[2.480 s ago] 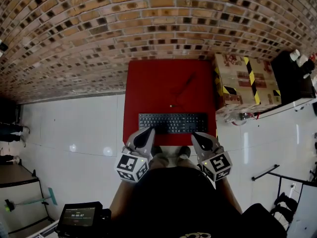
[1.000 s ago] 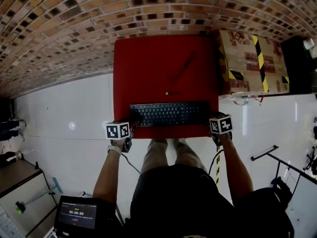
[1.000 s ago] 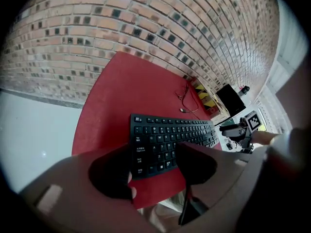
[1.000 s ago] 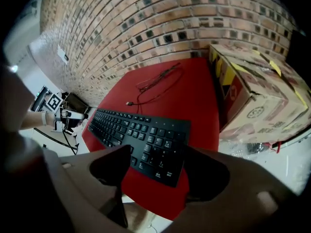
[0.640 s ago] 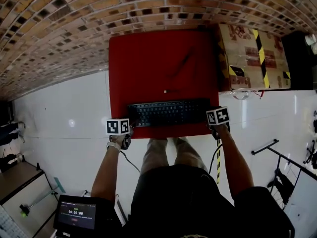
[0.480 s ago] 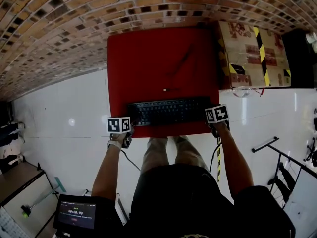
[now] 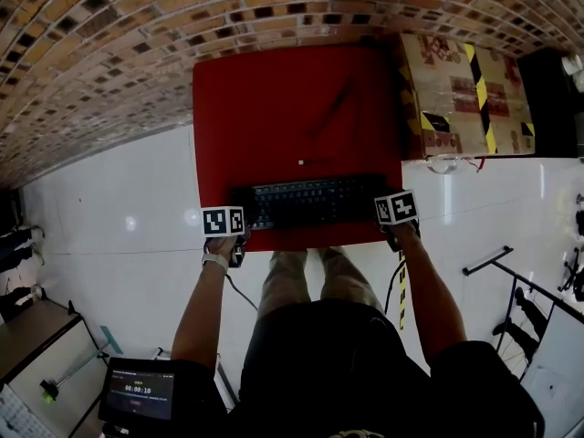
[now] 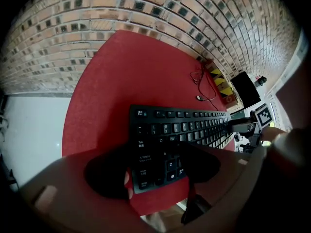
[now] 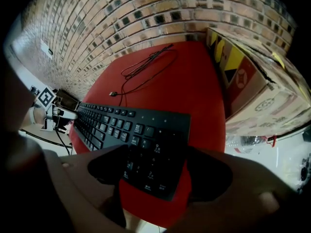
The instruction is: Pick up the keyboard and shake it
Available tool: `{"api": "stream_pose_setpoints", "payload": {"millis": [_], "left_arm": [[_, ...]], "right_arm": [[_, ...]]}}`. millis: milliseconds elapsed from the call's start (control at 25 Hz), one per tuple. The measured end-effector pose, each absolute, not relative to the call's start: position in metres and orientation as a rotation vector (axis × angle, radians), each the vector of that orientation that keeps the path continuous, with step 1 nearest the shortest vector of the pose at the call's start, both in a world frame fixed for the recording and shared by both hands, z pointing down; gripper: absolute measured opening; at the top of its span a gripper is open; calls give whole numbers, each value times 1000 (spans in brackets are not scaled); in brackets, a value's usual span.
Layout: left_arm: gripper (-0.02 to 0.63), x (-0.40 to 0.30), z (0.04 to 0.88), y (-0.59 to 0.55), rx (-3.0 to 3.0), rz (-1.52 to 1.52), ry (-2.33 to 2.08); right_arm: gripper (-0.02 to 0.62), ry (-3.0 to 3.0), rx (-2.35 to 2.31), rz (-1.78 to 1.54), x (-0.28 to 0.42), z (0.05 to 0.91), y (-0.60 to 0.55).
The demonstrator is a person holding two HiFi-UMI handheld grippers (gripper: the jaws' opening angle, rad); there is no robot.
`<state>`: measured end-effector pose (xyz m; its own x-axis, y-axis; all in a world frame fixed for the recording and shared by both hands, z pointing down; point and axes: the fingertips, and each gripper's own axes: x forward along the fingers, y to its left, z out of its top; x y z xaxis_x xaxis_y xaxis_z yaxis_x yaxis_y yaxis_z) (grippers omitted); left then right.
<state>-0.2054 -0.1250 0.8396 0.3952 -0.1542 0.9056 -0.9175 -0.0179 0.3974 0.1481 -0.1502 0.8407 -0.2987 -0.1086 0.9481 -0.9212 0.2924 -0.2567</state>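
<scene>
A black keyboard (image 7: 310,201) lies flat near the front edge of the red table (image 7: 292,99). My left gripper (image 7: 228,224) points steeply down at its left end; in the left gripper view the keyboard (image 8: 184,127) end sits between the wide jaws of the left gripper (image 8: 155,174), with gaps at the pads. My right gripper (image 7: 396,212) straddles the right end the same way: the number-pad end of the keyboard (image 9: 131,130) lies between the jaws of the right gripper (image 9: 154,173). Both sets of jaws have just been opening. Neither grips.
The keyboard's thin black cable (image 7: 333,121) lies loose on the table behind it. A taped cardboard box (image 7: 461,85) stands against the table's right side. A brick wall (image 7: 137,53) is behind, white floor (image 7: 119,199) to the left, and a small screen (image 7: 139,391) at the lower left.
Both grippers went from in front of the person's body out to the keyboard's two ends, then sank a little around them. The keyboard has not moved on the table.
</scene>
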Motion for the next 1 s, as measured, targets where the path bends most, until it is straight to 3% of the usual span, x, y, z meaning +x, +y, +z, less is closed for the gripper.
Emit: {"api": "stream_pose_setpoints", "payload": {"millis": [1000], "left_arm": [[337,-199,818,-123,1563,775,-1130]], "right_arm": [[368,-1639,1089,988,154,819,-150]]}}
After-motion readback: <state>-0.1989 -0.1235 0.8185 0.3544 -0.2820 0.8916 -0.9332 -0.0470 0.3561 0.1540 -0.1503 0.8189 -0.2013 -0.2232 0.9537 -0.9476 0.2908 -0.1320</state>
